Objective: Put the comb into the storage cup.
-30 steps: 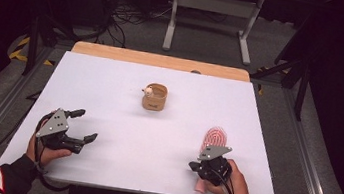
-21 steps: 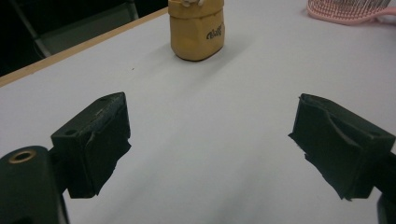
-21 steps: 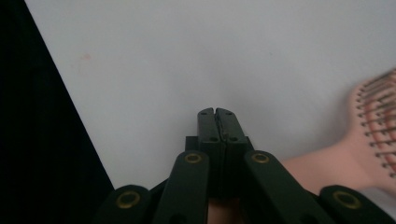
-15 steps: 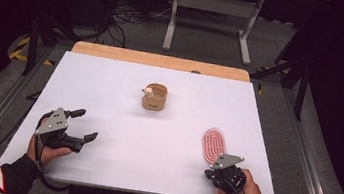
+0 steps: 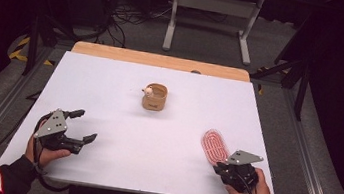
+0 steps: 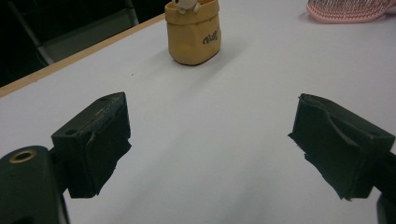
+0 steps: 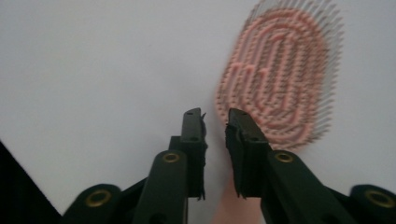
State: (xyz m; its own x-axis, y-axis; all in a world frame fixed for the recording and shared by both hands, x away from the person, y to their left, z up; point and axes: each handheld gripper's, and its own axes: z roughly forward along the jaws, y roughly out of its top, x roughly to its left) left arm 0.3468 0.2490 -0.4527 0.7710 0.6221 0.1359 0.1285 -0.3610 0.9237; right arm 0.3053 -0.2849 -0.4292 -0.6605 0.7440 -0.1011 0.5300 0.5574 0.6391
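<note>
Right claw (image 5: 224, 166), at the near right of the white tabletop (image 5: 111, 84), has just been opening; its jaws stand slightly apart over the pink handle without pressing it. The pink hairbrush (image 5: 214, 147) lies flat just beyond, bristles up, an oval head with pink ridges in loops; its long axis runs near to far, head pointing far and slightly left. Left claw (image 5: 84, 126), at the near left, stands wide apart and empty. A small tan pot (image 5: 154, 98) mid-tabletop bears dark script, too small to read.
</note>
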